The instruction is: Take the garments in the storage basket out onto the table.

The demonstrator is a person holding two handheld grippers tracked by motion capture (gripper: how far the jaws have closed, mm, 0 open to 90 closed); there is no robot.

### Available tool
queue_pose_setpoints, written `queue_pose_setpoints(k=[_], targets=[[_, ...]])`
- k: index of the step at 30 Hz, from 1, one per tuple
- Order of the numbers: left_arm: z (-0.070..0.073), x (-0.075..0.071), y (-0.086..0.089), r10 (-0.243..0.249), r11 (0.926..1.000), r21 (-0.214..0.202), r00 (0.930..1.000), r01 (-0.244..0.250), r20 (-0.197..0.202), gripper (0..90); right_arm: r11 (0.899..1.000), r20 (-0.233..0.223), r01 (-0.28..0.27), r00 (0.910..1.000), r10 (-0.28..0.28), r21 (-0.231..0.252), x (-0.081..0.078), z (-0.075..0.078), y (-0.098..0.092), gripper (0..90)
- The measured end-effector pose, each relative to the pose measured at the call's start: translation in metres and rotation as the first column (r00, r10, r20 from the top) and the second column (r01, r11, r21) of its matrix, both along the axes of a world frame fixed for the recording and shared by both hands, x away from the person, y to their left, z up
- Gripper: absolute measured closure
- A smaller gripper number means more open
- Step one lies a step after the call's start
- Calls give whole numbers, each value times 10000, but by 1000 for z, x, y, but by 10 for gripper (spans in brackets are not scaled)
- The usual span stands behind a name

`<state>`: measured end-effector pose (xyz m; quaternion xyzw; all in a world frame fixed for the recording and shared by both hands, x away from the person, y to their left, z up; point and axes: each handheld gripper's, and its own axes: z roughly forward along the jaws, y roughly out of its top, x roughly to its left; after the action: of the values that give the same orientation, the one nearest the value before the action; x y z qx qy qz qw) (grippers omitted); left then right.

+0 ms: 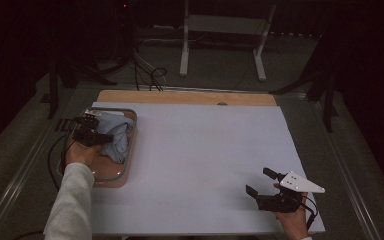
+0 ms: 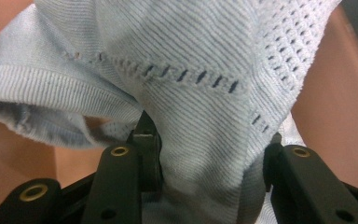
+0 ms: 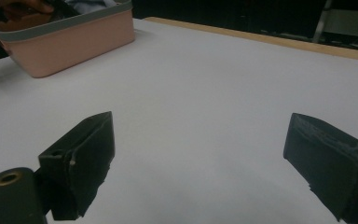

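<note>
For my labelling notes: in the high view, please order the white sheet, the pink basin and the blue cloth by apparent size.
1. white sheet
2. pink basin
3. blue cloth, partly hidden by the left hand-held gripper.

Both grippers are matte black. The left gripper (image 2: 205, 154) has brass-ringed screw holes along its arms; the right gripper (image 1: 264, 184) carries a grey three-cornered plate with small dark screws. The left arm wears a pale long sleeve (image 1: 70, 205).

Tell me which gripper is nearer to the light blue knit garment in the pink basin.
Left. The left gripper is in the pink basin with its jaws closed on the light blue garment. The right gripper sits far across the white sheet, jaws open and empty.
</note>
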<state>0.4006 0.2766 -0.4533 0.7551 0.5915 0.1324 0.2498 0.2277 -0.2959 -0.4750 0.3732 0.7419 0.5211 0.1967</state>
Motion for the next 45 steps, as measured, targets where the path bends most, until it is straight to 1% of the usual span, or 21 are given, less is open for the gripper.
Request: queue_pose_setpoints(k=[2, 5, 12, 16, 17, 18, 20, 21, 23, 25, 26, 27, 28, 29, 30, 34, 35, 39, 40, 41, 45], targets=[[5, -1, 2, -96, 9999, -99, 9998, 98, 176, 587, 10000, 11, 1, 10000, -1, 1, 0, 0, 0, 87], [9, -2, 3, -83, 9998, -192, 9996, 88, 283, 587, 10000, 0, -6, 10000, 6, 4, 0, 0, 0, 87], [21, -6, 5, -293, 9982, -508, 9971, 329, 702, 585, 10000, 12, 2, 10000, -2, 7, 0, 0, 0, 87], [31, -10, 6, -416, 9960, -746, 9936, 496, 1052, 585, 10000, 5, 7, 10000, -7, 23, 0, 0, 0, 87], [37, -12, 6, -423, 9947, -877, 9915, 533, 1233, 585, 10000, -12, 0, 10000, 0, 39, 0, 0, 0, 87], [37, -12, 6, -423, 9947, -877, 9915, 533, 1233, 584, 10000, -12, 0, 10000, 0, 39, 0, 0, 0, 87], [45, -14, 6, -549, 9920, -1048, 9871, 711, 1504, 584, 10000, -35, 1, 10000, -1, 37, 0, 0, 0, 87], [45, -14, 6, -549, 9920, -1048, 9871, 711, 1504, 584, 10000, -35, 1, 10000, -1, 37, 0, 0, 0, 87], [52, -16, 3, -669, 9883, -1233, 9821, 894, 1761, 584, 10000, -46, 7, 10000, -7, 38, 0, 0, 0, 87], [54, -17, 2, -712, 9872, -1279, 9805, 956, 1831, 583, 10000, -43, 6, 10000, -6, 45, 0, 0, 0, 87], [56, -18, 0, -685, 9854, -1405, 9789, 966, 1924, 583, 10000, -45, 5, 10000, -5, 45, 0, 0, 0, 87], [61, -18, -2, -823, 9809, -1559, 9749, 1159, 2066, 583, 10000, -48, 4, 10000, -4, 53, 0, 0, 0, 87], [63, -19, -4, -874, 9786, -1642, 9731, 1239, 2133, 582, 10000, -46, 6, 10000, -6, 53, 0, 0, 0, 87], [63, -19, -4, -874, 9786, -1642, 9731, 1239, 2133, 582, 10000, -46, 6, 10000, -6, 53, 0, 0, 0, 87], [64, -19, -6, -910, 9753, -1772, 9711, 1316, 2205, 582, 10000, -45, 5, 10000, -4, 56, 0, -1, 0, 87], [67, -20, -13, -1147, 9662, -1991, 9650, 1635, 2358, 582, 10000, -46, 13, 10000, -13, 60, 0, 0, 0, 87], [67, -21, -15, -1146, 9648, -2052, 9653, 1644, 2348, 582, 10000, -46, 13, 10000, -13, 60, 0, 0, 0, 87], [66, -20, -24, -1332, 9627, -2005, 9634, 1815, 2326, 581, 10000, -42, 9, 10000, -9, 48, 0, 0, 0, 87], [65, -20, -28, -1487, 9595, -2007, 9605, 1976, 2352, 581, 10000, -45, 14, 10000, -14, 57, 0, 0, 0, 87], [65, -20, -28, -1487, 9595, -2007, 9605, 1976, 2352, 580, 10000, -45, 14, 10000, -14, 57, 0, 0, 0, 87], [65, -20, -38, -1651, 9524, -2115, 9546, 2196, 2481, 579, 10000, -41, 21, 10000, -21, 88, 0, 0, 0, 87]])
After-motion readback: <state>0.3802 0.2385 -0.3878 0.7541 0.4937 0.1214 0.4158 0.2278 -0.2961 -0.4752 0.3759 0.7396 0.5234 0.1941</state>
